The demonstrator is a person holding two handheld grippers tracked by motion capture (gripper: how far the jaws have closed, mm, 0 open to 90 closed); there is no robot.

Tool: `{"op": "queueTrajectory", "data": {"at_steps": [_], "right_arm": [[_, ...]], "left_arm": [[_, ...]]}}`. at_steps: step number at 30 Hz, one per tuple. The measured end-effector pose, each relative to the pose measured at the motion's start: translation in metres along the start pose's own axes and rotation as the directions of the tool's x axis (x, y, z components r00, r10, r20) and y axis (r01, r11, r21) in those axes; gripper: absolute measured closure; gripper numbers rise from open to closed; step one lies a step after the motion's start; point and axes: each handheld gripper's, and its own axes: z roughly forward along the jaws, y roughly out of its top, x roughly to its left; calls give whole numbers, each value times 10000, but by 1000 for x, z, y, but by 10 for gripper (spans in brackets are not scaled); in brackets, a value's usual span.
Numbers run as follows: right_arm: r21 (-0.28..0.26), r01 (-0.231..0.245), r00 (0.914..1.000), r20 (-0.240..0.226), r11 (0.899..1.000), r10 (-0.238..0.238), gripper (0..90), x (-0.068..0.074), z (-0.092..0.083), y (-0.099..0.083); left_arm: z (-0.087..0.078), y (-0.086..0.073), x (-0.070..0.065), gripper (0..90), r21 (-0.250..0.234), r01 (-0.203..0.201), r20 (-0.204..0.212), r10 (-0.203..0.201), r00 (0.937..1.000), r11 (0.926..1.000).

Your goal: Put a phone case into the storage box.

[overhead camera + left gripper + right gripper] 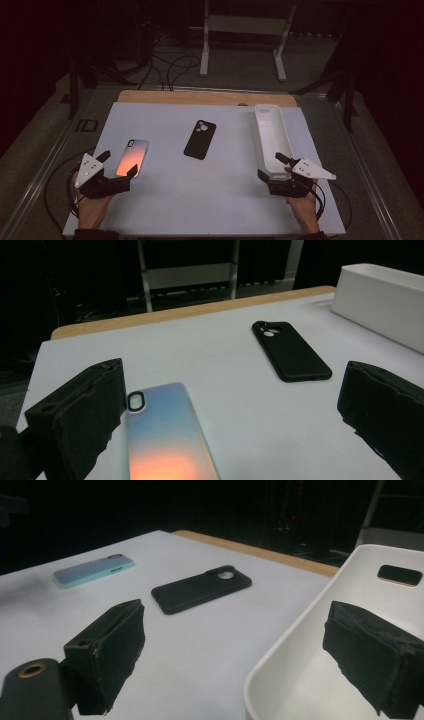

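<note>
An iridescent phone case (132,158), shading from pale blue to orange, lies flat on the white counter (210,200) with its camera cutout at the far end. It looks thin, light and fairly stiff, with a glossy back that would likely slip under a pinch from above. The better hold is probably across its two long edges, or at the near short end where a pad can get under the rim.

The left claw (118,163) sits at the case's near end, jaws spread wide and released, with nothing pressed between them. In the left gripper view the case (167,437) runs up from just inside the left pad (80,417), close beside it, while the right pad (385,407) stands well apart from it.

Farther out, ahead of the left claw and to its right, a black phone case (200,139) lies flat on the counter, camera cutout at its far end.

The right claw (270,166) is also released, its jaws straddling the near end wall of a long white tray (262,131): one pad outside over the counter, the other inside the tray. Whether a pad touches the wall is unclear.
</note>
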Motion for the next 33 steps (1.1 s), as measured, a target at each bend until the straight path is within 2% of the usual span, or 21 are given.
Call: {"op": "queueTrajectory", "data": {"at_steps": [5, 9, 11, 14, 16, 19, 21, 23, 26, 29, 31, 32, 33], "right_arm": [[-94, -77, 9999, 98, 9999, 78, 94, -2, -1, -1], [-5, -51, 9999, 165, 10000, 51, 94, -2, 0, -2], [32, -45, 9998, 182, 10000, 44, 94, -2, 0, -2], [107, 30, 9997, 240, 9999, -33, 94, -2, 0, -2], [102, 53, 9996, 263, 9999, -56, 94, -2, 0, -1], [91, 12, 9995, 307, 10000, -15, 94, -4, 0, -1], [99, -36, 9995, 325, 9999, 33, 94, -4, 0, -1], [119, -29, 9994, 344, 9999, 25, 94, -4, 0, -1], [109, -25, 9994, 358, 9999, 21, 94, -4, 0, -1], [105, -16, 9994, 358, 9999, 13, 94, -4, 0, 0], [105, -23, 9993, 369, 9999, 19, 94, -5, 0, -1], [117, -33, 9992, 387, 9999, 28, 94, -5, 0, -1], [119, -38, 9993, 384, 9999, 33, 94, -5, 0, -1]], "left_arm": [[0, -2, 3, 0, 107, 132, -80, -132, 9999, 9999], [3, -3, 6, 0, 401, 267, -194, -260, 9995, 9988], [6, -4, 8, 0, 626, 369, -257, -354, 9990, 9974], [16, -5, 13, 0, 1469, 650, -370, -602, 9975, 9870], [23, -6, 16, 0, 2153, 739, -534, -639, 9965, 9737], [39, -7, 18, 0, 3254, 712, -845, -460, 9954, 9429], [49, -8, 19, 0, 3707, 624, -991, -274, 9947, 9266], [61, -9, 20, 0, 4299, 642, -1155, -157, 9932, 9006], [76, -11, 22, 0, 4744, 544, -1176, 20, 9931, 8786], [87, -14, 26, 1, 5081, 704, -1209, -99, 9926, 8584], [92, -16, 30, 0, 5187, 878, -1370, -187, 9904, 8504], [95, -18, 32, 1, 5283, 1057, -1505, -296, 9882, 8424], [96, -19, 34, 1, 5333, 1111, -1519, -342, 9878, 8386]]}}
